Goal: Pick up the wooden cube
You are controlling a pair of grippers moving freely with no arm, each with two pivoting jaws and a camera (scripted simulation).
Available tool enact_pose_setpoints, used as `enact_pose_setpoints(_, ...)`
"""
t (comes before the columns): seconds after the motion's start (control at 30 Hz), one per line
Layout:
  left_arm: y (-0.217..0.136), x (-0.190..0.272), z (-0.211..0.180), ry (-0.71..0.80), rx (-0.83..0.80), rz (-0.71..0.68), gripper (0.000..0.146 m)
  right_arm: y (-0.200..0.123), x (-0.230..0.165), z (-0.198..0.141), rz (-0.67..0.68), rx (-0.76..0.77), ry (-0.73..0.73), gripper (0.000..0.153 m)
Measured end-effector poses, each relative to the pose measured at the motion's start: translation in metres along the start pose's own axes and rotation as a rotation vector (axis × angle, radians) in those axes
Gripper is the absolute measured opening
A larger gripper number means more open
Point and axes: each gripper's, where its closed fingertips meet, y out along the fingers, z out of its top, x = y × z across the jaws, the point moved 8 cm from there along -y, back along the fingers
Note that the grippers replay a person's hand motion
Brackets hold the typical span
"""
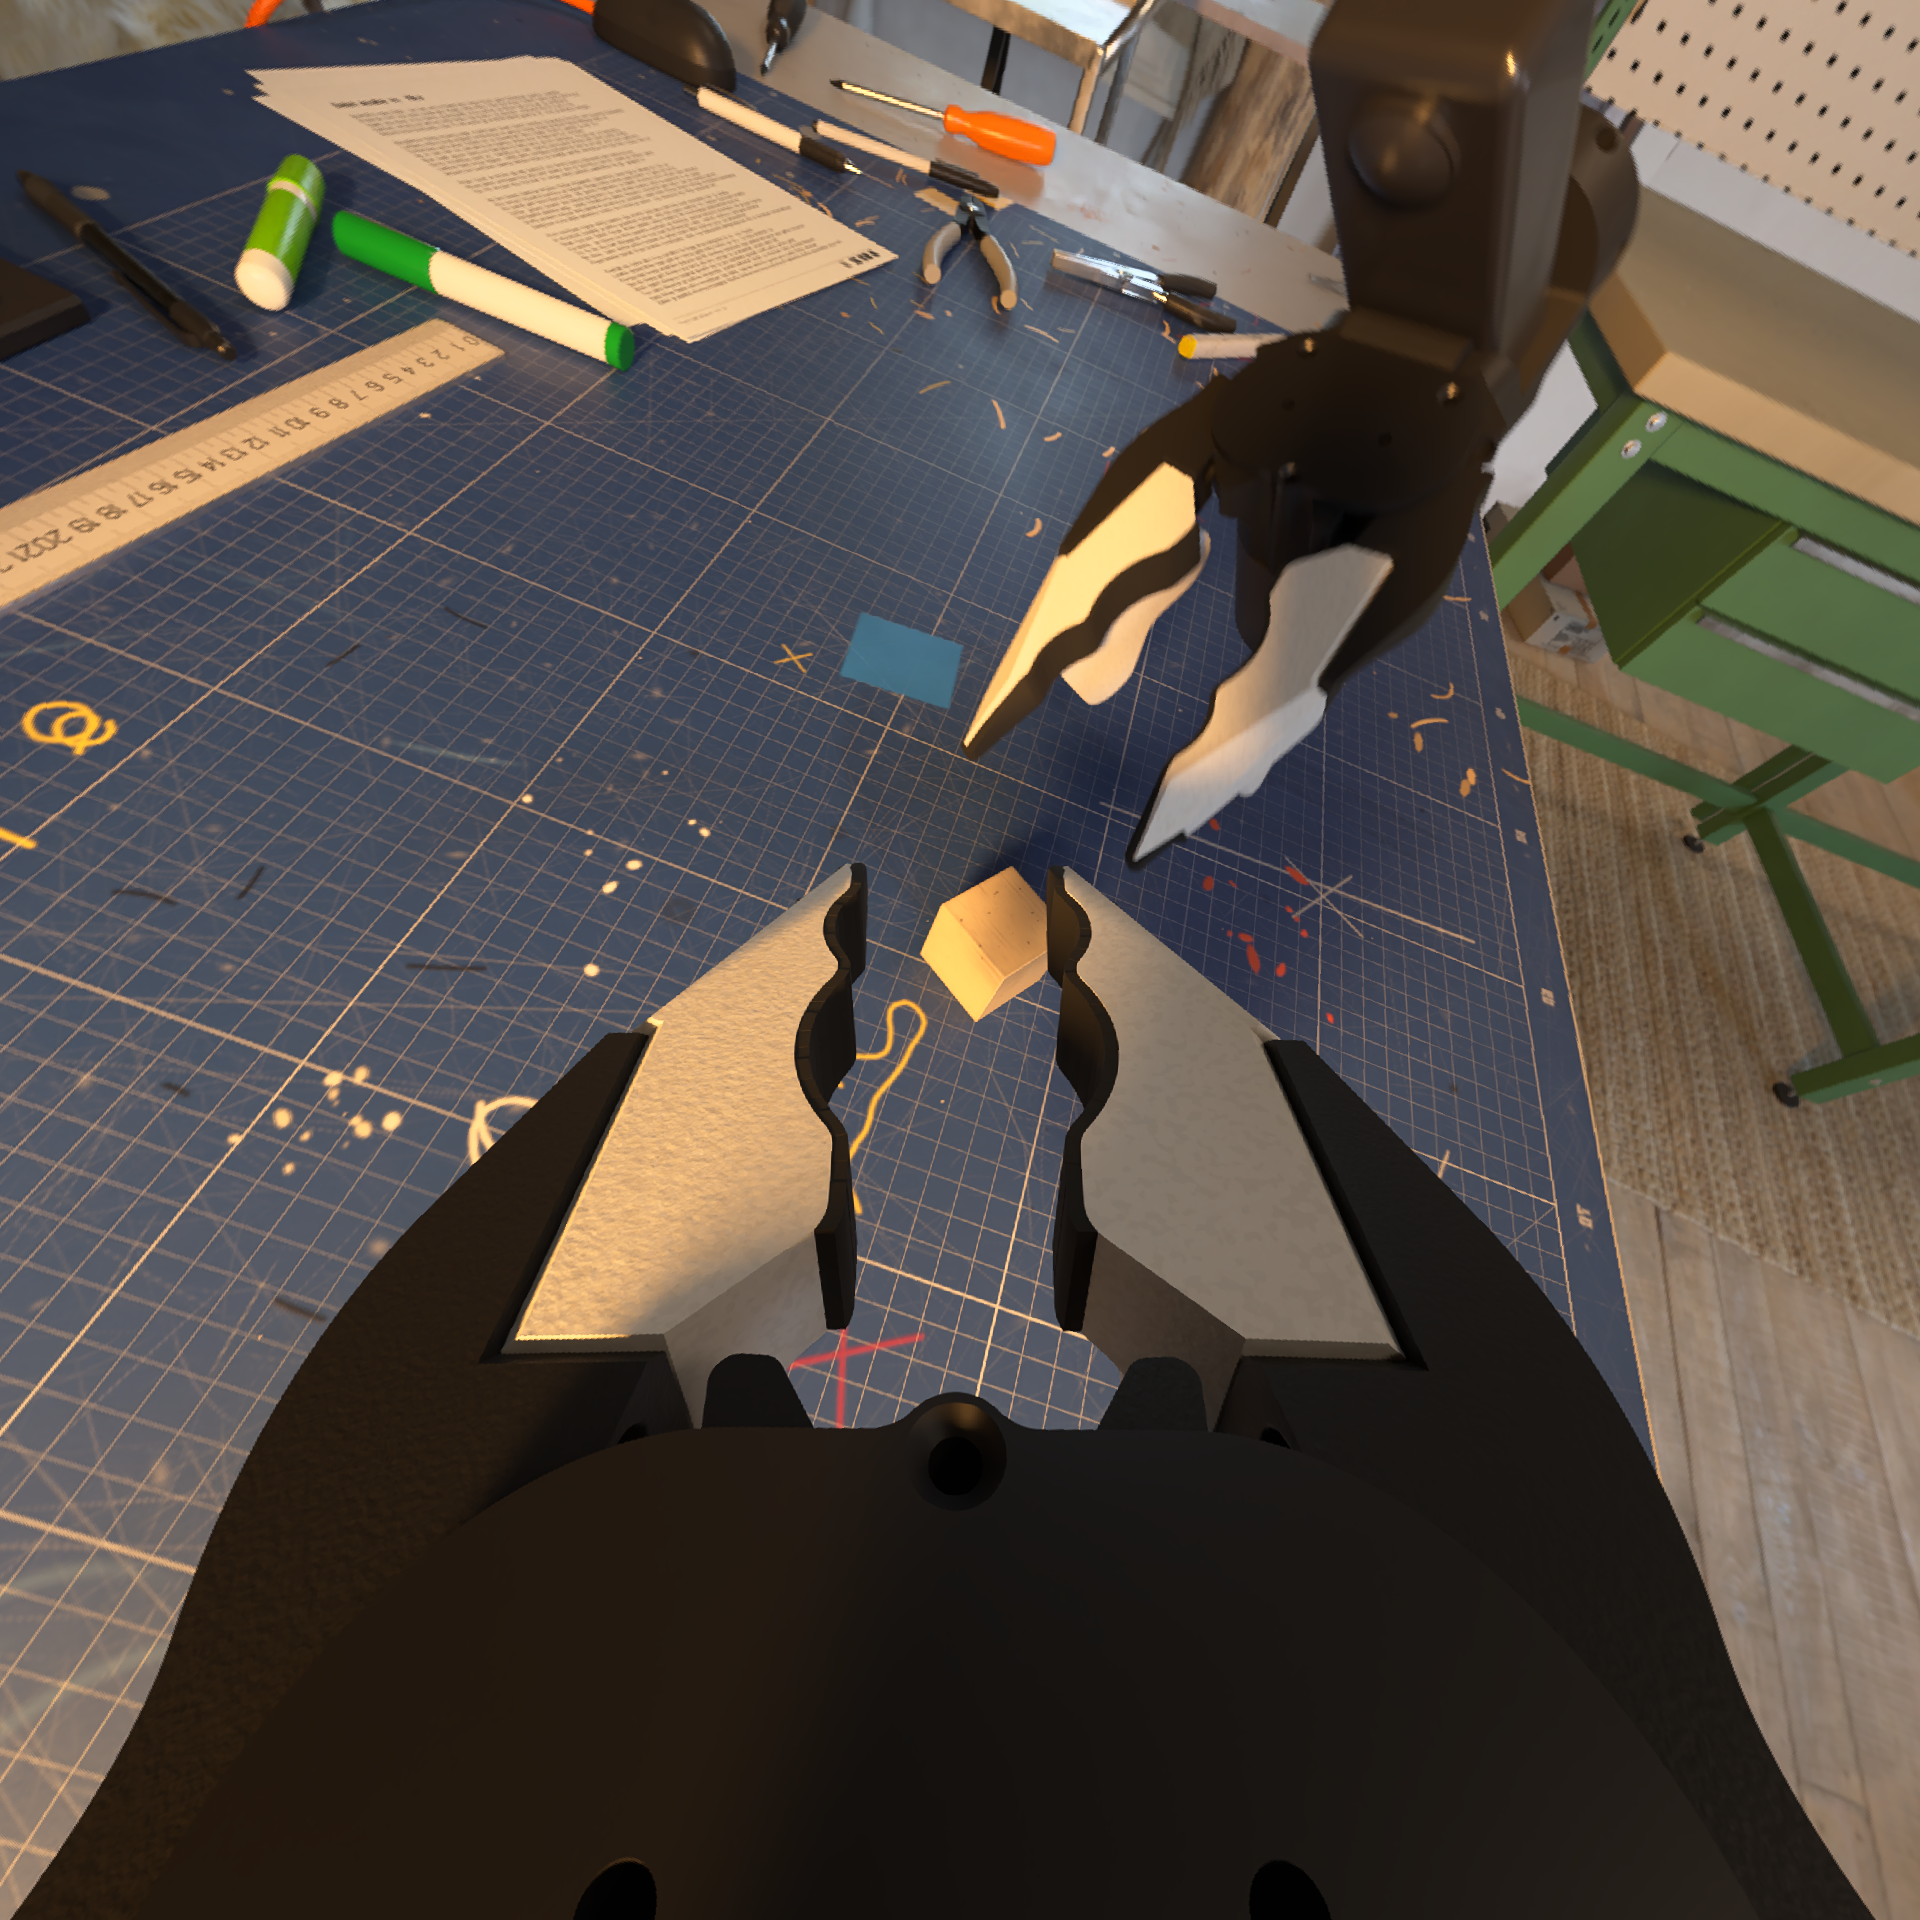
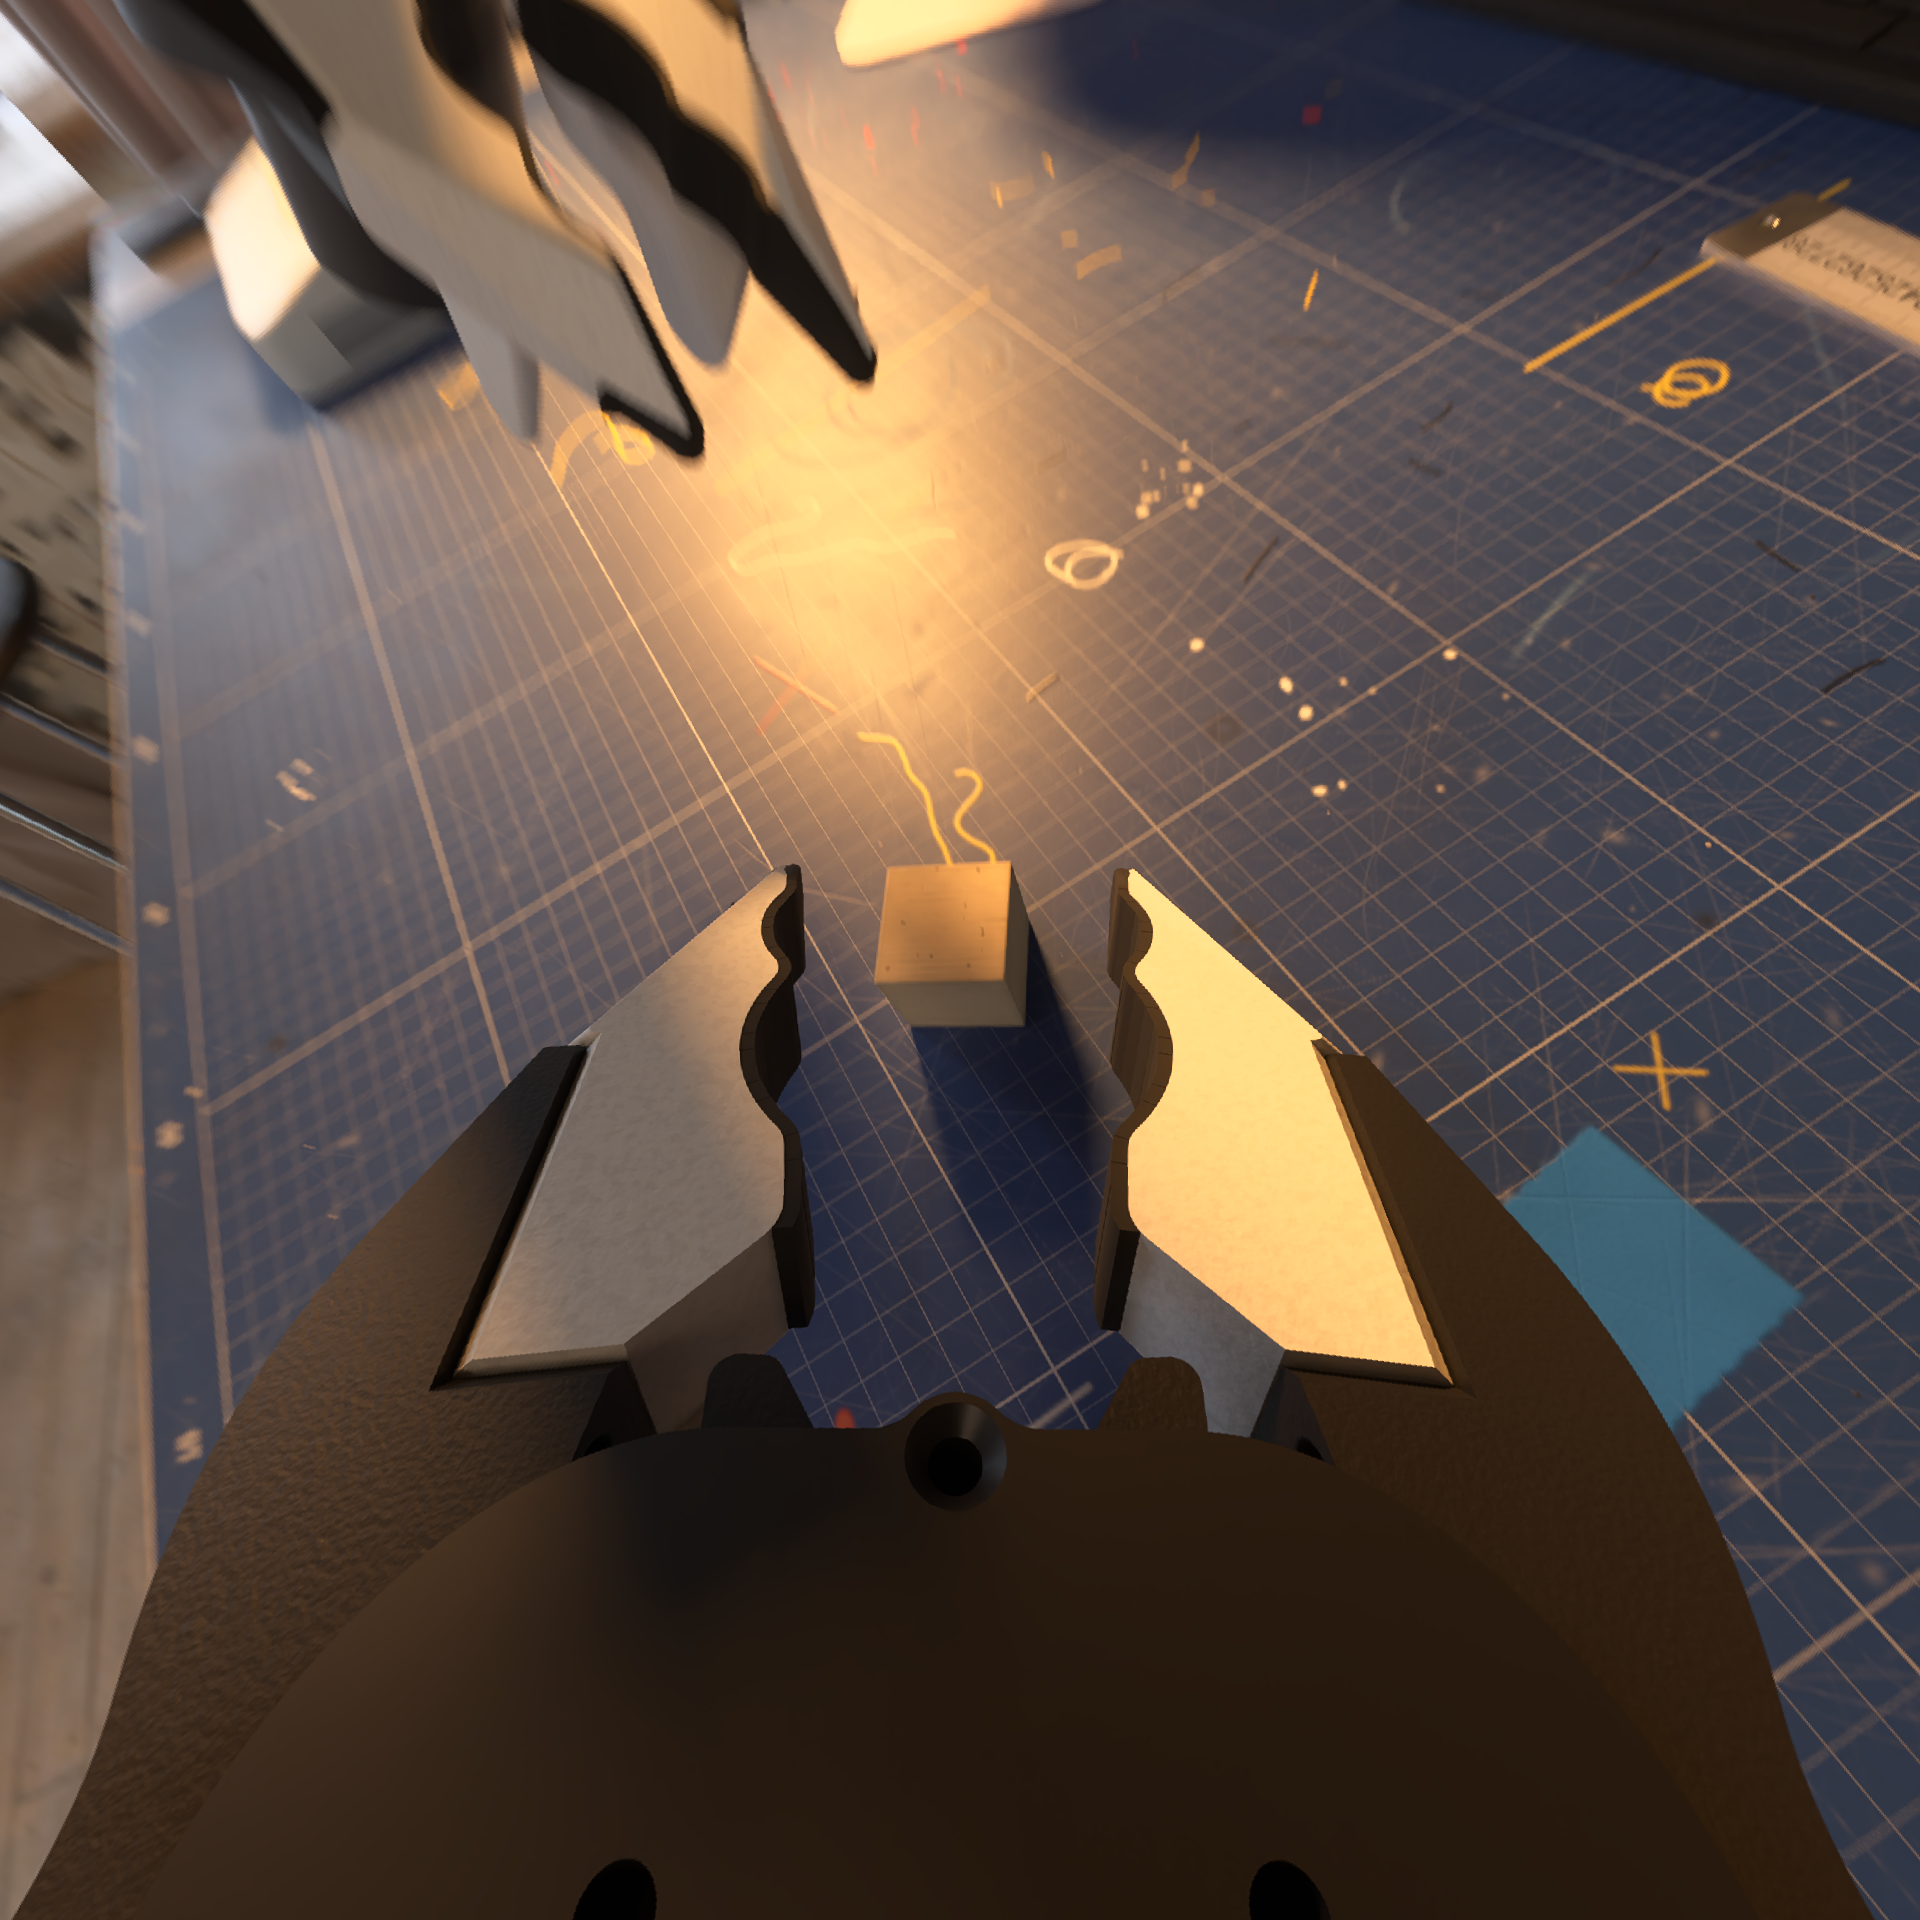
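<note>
The wooden cube (image 1: pixel 987 940) is small and pale and lies on the blue cutting mat (image 1: pixel 520 727). In the left wrist view it shows between the tips of my left gripper (image 1: pixel 958 883), close to the right-hand finger. The left gripper is open and empty, and looks to be above the mat. My right gripper (image 1: pixel 1055 800) is open and empty too, hovering just beyond the cube with its tips pointing down. In the right wrist view the cube (image 2: pixel 951 935) shows between the tips of the right gripper (image 2: pixel 958 878). The left gripper (image 2: pixel 774 405) hangs blurred at the upper left.
A blue square patch (image 1: pixel 902 660) lies on the mat past the cube. Farther back are a ruler (image 1: pixel 239 457), a stack of papers (image 1: pixel 582 187), green markers (image 1: pixel 478 286), pliers (image 1: pixel 971 249) and a screwdriver (image 1: pixel 977 130). The mat's edge and a green bench frame (image 1: pixel 1714 623) are on the right.
</note>
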Motion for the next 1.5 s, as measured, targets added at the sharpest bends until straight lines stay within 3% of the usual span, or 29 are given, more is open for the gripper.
enact_pose_setpoints(0.13, -0.008, -0.009, -0.005, -0.036, 0.028, 0.006, 0.034, 0.02, -0.011, -0.01, -0.1, -0.161, -0.083, 0.06)
enact_pose_setpoints(0.37, -0.002, -0.017, -0.009, -0.054, 0.086, -0.025, 0.034, 0.046, -0.012, -0.027, -0.155, -0.258, -0.066, 0.061)
enact_pose_setpoints(0.4, 0.0, -0.018, -0.008, -0.056, 0.099, -0.038, 0.034, 0.048, -0.011, -0.028, -0.154, -0.243, -0.074, 0.058)
enact_pose_setpoints(0.47, 0.004, -0.017, -0.007, -0.058, 0.123, -0.073, 0.034, 0.05, -0.011, -0.028, -0.157, -0.232, -0.099, 0.037)
enact_pose_setpoints(0.6, 0.008, -0.011, -0.004, -0.059, 0.21, -0.213, 0.034, 0.04, -0.009, -0.017, -0.103, -0.124, -0.084, 0.037)
enact_pose_setpoints(0.8, 0.018, -0.008, -0.007, -0.136, 0.268, -0.342, 0.034, -0.016, -0.007, 0.016, -0.086, 0.233, -0.121, 0.037)
enact_pose_setpoints(0.93, 0.03, -0.002, -0.008, -0.134, 0.224, -0.356, 0.035, -0.019, -0.014, 0.019, -0.105, 0.212, -0.214, 0.037)
enact_pose_setpoints(1.5, 0.042, 0.025, -0.002, -0.056, -0.054, -0.351, 0.035, -0.024, -0.025, 0.019, -0.011, 0.214, -0.335, 0.037)
